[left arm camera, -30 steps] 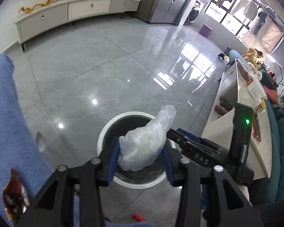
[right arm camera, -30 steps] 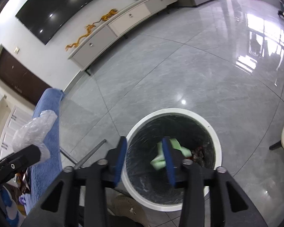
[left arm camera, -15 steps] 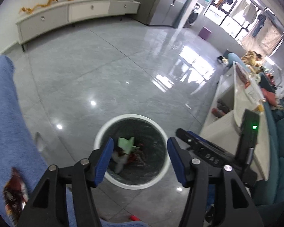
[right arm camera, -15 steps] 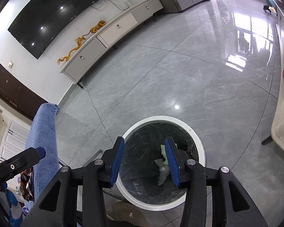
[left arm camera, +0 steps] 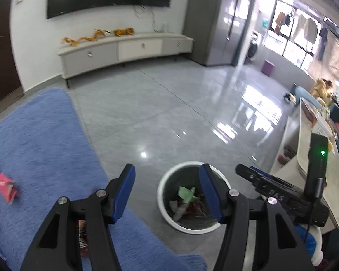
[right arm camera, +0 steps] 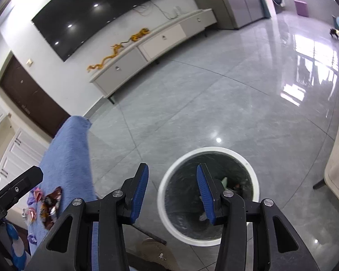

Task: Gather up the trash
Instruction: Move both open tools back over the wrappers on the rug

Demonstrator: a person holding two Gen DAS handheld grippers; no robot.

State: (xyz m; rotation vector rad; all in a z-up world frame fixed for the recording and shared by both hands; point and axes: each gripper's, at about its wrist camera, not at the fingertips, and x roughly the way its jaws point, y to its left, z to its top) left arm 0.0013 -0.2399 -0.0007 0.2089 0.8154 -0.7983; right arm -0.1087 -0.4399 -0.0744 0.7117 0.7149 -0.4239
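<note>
Grey tiled floor [left arm camera: 147, 113] under white-rimmed bin [left arm camera: 162, 205], "DAS" on right gripper [right arm camera: 171, 189], both grippers' jaws apart, empty

White-rimmed bin [left arm camera: 162, 199] lined in black, green paper [left arm camera: 186, 193] seen between blue-padded fingers [left arm camera: 209, 192], blue cloth [left arm camera: 40, 140] left of them, glossy grey floor [left arm camera: 169, 113] beyond.
</note>
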